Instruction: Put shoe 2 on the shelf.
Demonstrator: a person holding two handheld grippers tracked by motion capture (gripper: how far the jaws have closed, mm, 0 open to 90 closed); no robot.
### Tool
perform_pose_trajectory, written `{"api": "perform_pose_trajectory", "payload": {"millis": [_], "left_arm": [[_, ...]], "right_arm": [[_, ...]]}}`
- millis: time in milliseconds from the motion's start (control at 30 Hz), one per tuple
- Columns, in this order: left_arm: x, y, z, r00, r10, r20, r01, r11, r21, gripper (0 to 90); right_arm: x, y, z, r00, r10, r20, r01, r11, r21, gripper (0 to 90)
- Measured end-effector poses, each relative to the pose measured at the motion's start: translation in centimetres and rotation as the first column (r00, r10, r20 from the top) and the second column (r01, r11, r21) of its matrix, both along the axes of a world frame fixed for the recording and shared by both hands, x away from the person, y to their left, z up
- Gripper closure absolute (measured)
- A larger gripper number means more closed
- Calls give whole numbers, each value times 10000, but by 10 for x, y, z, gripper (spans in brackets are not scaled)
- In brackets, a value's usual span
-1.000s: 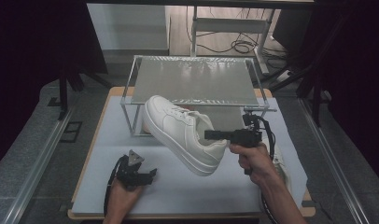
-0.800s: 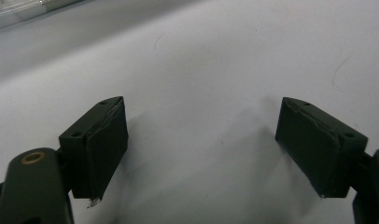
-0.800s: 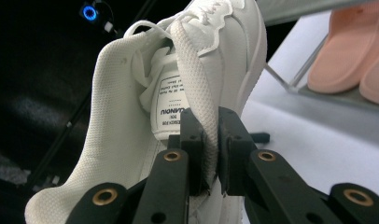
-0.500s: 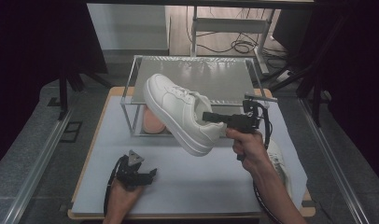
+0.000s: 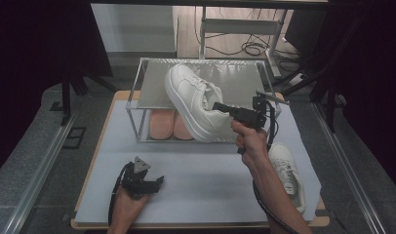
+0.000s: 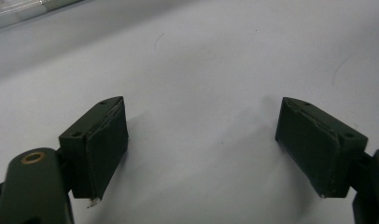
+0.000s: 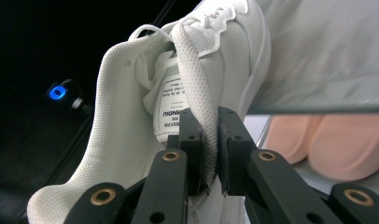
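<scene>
While my right gripper (image 5: 220,107) clamps the tongue of the white lace-up sneaker (image 5: 193,100), I hold it tilted over the top of the clear two-level shoe rack (image 5: 137,92); setting it down there looks like the step in hand. Next I'd level the sole above the shelf. Pink slippers (image 5: 169,124) fill the lower level, a second white sneaker (image 5: 286,168) waits on the worktop (image 5: 210,185), and my left gripper (image 5: 147,183) rests open near the front edge.
</scene>
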State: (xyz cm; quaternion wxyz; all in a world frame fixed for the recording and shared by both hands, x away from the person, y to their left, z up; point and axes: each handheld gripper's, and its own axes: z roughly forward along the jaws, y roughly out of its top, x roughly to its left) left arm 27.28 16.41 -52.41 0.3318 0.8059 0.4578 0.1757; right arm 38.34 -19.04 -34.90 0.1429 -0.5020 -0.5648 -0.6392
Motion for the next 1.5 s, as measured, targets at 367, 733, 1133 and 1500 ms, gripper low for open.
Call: {"api": "perform_pose_trajectory", "payload": {"millis": [367, 733, 1133, 1500], "left_arm": [[0, 0, 0, 10000, 11, 20, -11, 10000, -23, 170], [0, 0, 0, 10000, 11, 22, -11, 10000, -23, 170], [0, 0, 0, 10000, 7, 19, -7, 10000, -17, 170], [0, 0, 0, 10000, 2, -2, -2, 10000, 0, 171]], "right_arm": [[16, 6, -4, 9860, -1656, -184, 1657, 9862, 2, 814], [26, 15, -8, 9554, -2930, -365, 2946, 9544, 482, 809], [34, 33, 0, 9471, -3205, 152, 3202, 9471, 205, 726], [38, 39, 8, 9736, -2236, 467, 2208, 9736, 579, 560]]}}
